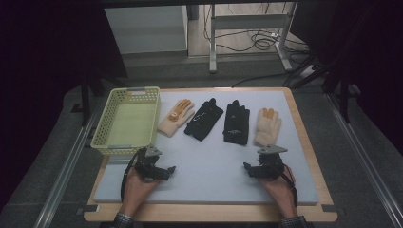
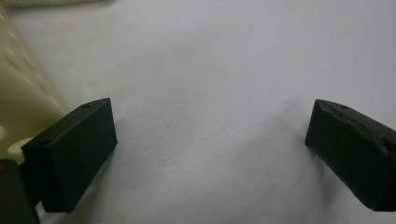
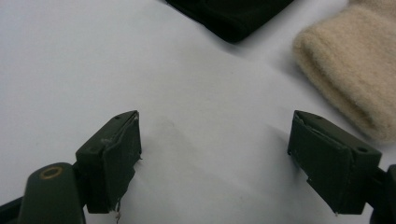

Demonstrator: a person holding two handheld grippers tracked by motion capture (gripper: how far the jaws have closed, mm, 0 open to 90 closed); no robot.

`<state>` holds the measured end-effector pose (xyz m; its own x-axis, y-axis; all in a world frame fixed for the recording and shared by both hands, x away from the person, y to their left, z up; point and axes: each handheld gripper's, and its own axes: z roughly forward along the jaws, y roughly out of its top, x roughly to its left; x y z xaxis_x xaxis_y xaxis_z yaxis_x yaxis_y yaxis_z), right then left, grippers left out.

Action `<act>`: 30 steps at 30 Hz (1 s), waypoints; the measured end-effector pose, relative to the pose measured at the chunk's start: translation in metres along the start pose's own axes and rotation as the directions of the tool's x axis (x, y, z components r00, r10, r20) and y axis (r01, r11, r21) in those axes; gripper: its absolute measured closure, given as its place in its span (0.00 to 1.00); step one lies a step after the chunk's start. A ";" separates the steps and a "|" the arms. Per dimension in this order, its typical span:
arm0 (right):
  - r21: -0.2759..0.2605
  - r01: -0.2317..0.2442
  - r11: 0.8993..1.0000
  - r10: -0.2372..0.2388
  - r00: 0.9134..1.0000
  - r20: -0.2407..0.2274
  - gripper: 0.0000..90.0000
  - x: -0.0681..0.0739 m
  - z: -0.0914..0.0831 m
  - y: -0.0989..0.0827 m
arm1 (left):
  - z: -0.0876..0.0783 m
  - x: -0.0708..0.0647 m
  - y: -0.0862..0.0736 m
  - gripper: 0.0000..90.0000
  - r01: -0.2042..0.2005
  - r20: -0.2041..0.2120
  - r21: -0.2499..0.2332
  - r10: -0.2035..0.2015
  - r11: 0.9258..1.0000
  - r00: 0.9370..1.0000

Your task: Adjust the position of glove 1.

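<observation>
Four gloves lie in a row across the far half of the white mat (image 1: pixel 209 166): a cream glove with orange fingertips (image 1: pixel 176 116), a black glove (image 1: pixel 204 118), a second black glove (image 1: pixel 236 122) and another cream glove (image 1: pixel 267 126). My left gripper (image 1: pixel 161 172) rests low on the mat near the front left, jaws wide open and empty (image 2: pixel 210 154). My right gripper (image 1: pixel 254 170) rests at the front right, also open and empty (image 3: pixel 215 158). Ahead of the right gripper lie the cuff of a cream glove (image 3: pixel 350 70) and the edge of a black glove (image 3: pixel 231 16).
A pale yellow-green plastic basket (image 1: pixel 102 128) stands at the mat's left side, empty; its wall (image 2: pixel 23 93) is close beside my left gripper. The mat lies on a wooden board (image 1: pixel 309 142). Dark floor, metal rails and table legs with cables surround it.
</observation>
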<state>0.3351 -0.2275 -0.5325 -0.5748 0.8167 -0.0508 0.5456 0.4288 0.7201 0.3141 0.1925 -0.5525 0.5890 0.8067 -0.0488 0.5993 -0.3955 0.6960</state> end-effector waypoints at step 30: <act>-0.014 0.042 0.999 -0.043 0.995 -0.090 0.24 0.027 0.031 0.066 | 0.000 0.000 0.000 0.02 -0.001 0.000 0.000 0.001 1.000 1.000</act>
<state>0.3744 -0.1649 -0.5076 -0.6501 0.7596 -0.0193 0.5127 0.4573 0.7267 0.3139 0.1925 -0.5525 0.5894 0.8064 -0.0486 0.5987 -0.3957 0.6964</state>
